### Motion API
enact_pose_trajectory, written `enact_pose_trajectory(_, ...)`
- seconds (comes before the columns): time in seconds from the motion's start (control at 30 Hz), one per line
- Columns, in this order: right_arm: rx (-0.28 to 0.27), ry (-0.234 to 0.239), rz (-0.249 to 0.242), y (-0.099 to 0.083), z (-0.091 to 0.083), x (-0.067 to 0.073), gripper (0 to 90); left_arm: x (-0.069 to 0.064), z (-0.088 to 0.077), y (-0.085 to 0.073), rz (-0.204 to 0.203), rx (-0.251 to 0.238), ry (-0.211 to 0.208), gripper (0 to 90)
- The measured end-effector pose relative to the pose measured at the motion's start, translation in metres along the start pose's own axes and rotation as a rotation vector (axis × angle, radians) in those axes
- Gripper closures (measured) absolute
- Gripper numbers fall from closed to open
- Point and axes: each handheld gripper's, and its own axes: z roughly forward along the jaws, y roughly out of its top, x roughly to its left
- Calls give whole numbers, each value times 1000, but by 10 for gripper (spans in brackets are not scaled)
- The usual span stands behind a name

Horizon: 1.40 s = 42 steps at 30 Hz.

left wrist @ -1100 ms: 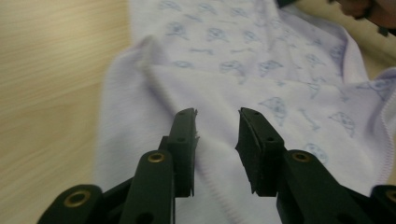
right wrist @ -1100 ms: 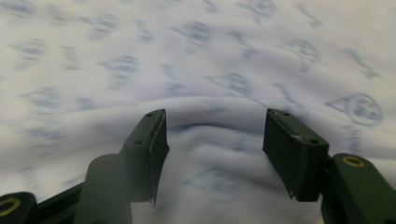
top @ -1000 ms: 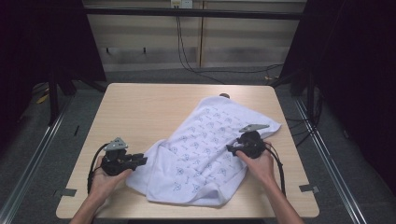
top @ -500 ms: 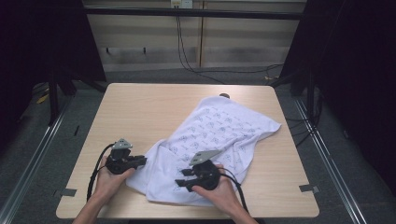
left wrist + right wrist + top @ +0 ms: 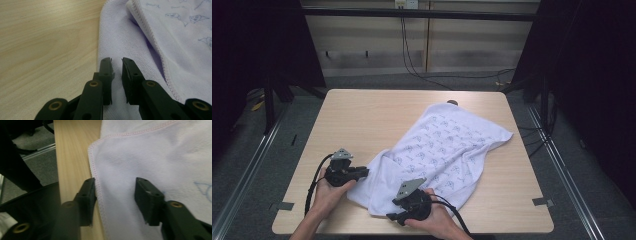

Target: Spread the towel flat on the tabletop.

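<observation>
- Lying spread and rumpled on the right half of the wooden table [image 5: 362, 115], the white printed towel [image 5: 447, 150] is reaching from the far right down to the near edge.
- You are holding the left gripper [image 5: 116, 62] at the towel's near-left corner, its jaws narrowed to a slim gap over the cloth; whether they are pinching it, I cannot tell.
- You are holding the right gripper [image 5: 115, 185] at the towel's near hem, its jaws standing apart, one over the stitched edge, one over the cloth, after closing partway and easing back a touch.
</observation>
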Motion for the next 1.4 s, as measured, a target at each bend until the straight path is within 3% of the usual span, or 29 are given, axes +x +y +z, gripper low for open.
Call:
enact_pose_trajectory(0.1,-17,-27,3,-2,-2,-3,717,1,0,0,-3,-2,-3,784)
enact_pose_trajectory(0.17,-40,7,54,-4,-5,-11,825,1,0,0,-1,-2,-2,783)
enact_pose_trajectory(0.27,-83,4,119,-4,-17,-19,850,0,0,-1,-3,-11,-2,783)
enact_pose_trajectory(0.33,-102,-7,131,-3,-23,-21,857,0,0,-1,-5,-11,-2,781)
enact_pose_trajectory(0.4,-156,-43,146,-4,-47,-26,866,-1,-1,-2,-13,-15,6,741)
enact_pose_trajectory(0.43,-178,-56,157,-6,-57,-28,867,-3,-1,-2,-2,-17,17,711)
enact_pose_trajectory(0.47,-190,-80,168,-10,-68,-31,867,-4,-2,-3,36,-5,25,707)
enact_pose_trajectory(0.5,-190,-80,168,-10,-68,-31,867,-4,-2,-3,36,-5,25,703)
enact_pose_trajectory(0.57,-220,-144,208,-23,-92,-38,870,-9,-3,-3,19,-16,7,702)
enact_pose_trajectory(0.6,-228,-183,239,-34,-105,-43,870,-13,-3,-3,48,-9,3,700)
enact_pose_trajectory(0.63,-228,-183,239,-34,-105,-43,870,-13,-3,-3,48,-9,3,694)
enact_pose_trajectory(0.7,-203,-233,302,-58,-122,-52,870,-18,-3,-1,96,11,24,675)
enact_pose_trajectory(0.73,-187,-243,315,-65,-125,-55,869,-19,-2,-1,79,-1,10,662)
enact_pose_trajectory(0.8,-134,-308,329,-80,-128,-58,867,-19,-2,1,74,-14,13,646)
enact_pose_trajectory(0.87,-104,-323,400,-92,-132,-66,865,-16,-4,5,59,-42,1,623)
enact_pose_trajectory(0.93,-77,-362,430,-99,-137,-74,862,-13,-6,9,49,-63,11,612)
enact_pose_trajectory(1.0,-60,-376,426,-103,-142,-79,810,-8,-3,12,14,-77,-27,601)
enact_pose_trajectory(1.03,-67,-351,433,-104,-143,-81,751,-7,0,14,11,-63,-27,591)
enact_pose_trajectory(1.13,-110,-307,424,-102,-144,-86,673,-8,14,23,40,-55,-29,578)
enact_pose_trajectory(1.2,-144,-304,415,-95,-142,-89,602,-9,25,28,55,-28,-31,577)
enact_pose_trajectory(1.27,-166,-288,384,-85,-138,-90,572,-8,32,31,48,-52,-58,585)
enact_pose_trajectory(1.33,-165,-280,375,-80,-135,-91,552,-9,36,32,43,-44,-71,609)
enact_pose_trajectory(1.37,-154,-287,365,-73,-127,-94,572,-11,42,34,66,-11,-71,647)
enact_pose_trajectory(1.4,-145,-293,363,-71,-123,-97,642,-11,42,34,66,-11,-71,686)
